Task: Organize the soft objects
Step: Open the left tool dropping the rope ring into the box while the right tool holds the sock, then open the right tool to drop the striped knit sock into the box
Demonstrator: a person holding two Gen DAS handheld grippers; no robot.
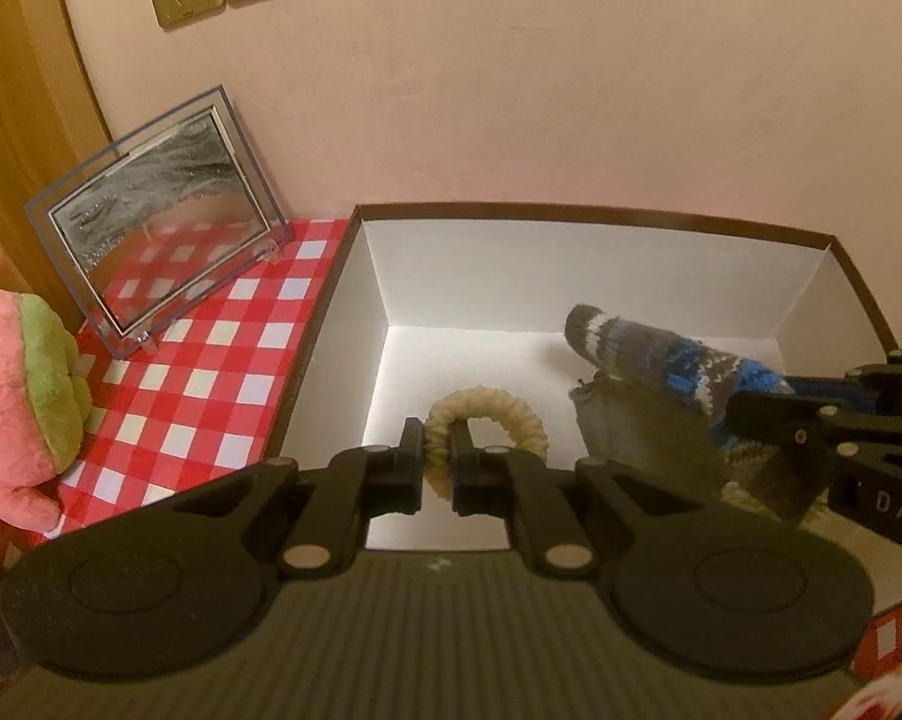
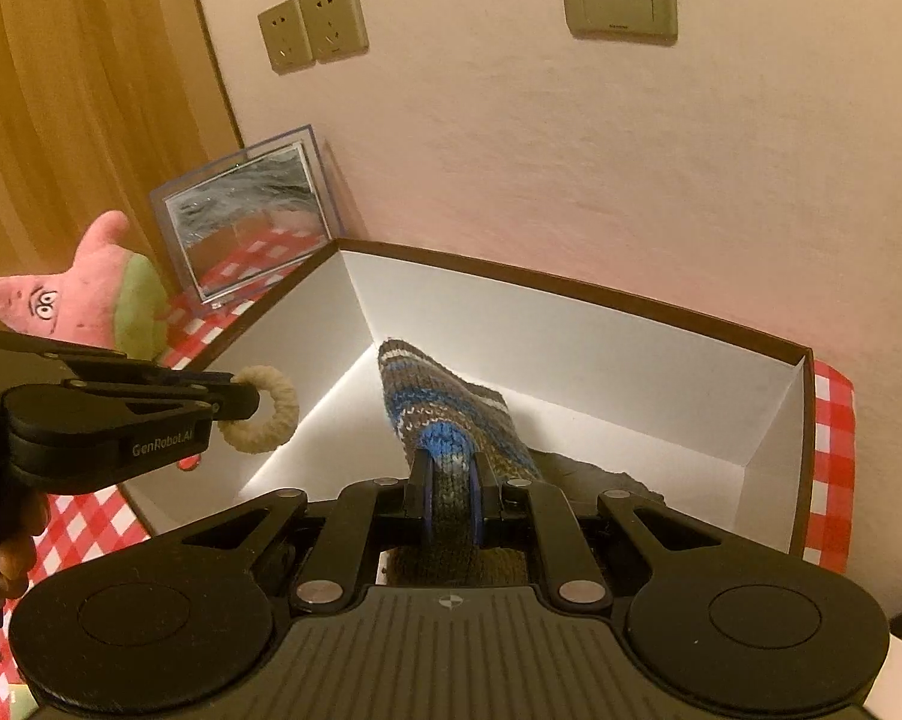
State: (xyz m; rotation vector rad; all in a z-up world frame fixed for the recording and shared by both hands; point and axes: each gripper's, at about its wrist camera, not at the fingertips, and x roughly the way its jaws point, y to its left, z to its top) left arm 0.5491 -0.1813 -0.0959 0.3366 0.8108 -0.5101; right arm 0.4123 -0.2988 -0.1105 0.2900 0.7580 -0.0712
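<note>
I hold the limp, light sock (image 2: 451,420) pinched mid-length in the right gripper (image 2: 451,501) and the squashy scrunchie (image 1: 487,420) by its band in the left gripper (image 1: 438,459), both over the box (image 1: 571,222).

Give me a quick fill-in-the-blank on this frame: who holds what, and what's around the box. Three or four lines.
1. The left gripper is shut on the cream ____.
2. The right gripper is shut on the knitted ____, held over the white box.
3. The pink plush toy sits ____ the box, on the checked cloth.
4. The clear picture frame stands beside the box, against the ____.

Missing words: ring; sock; outside; wall
</note>
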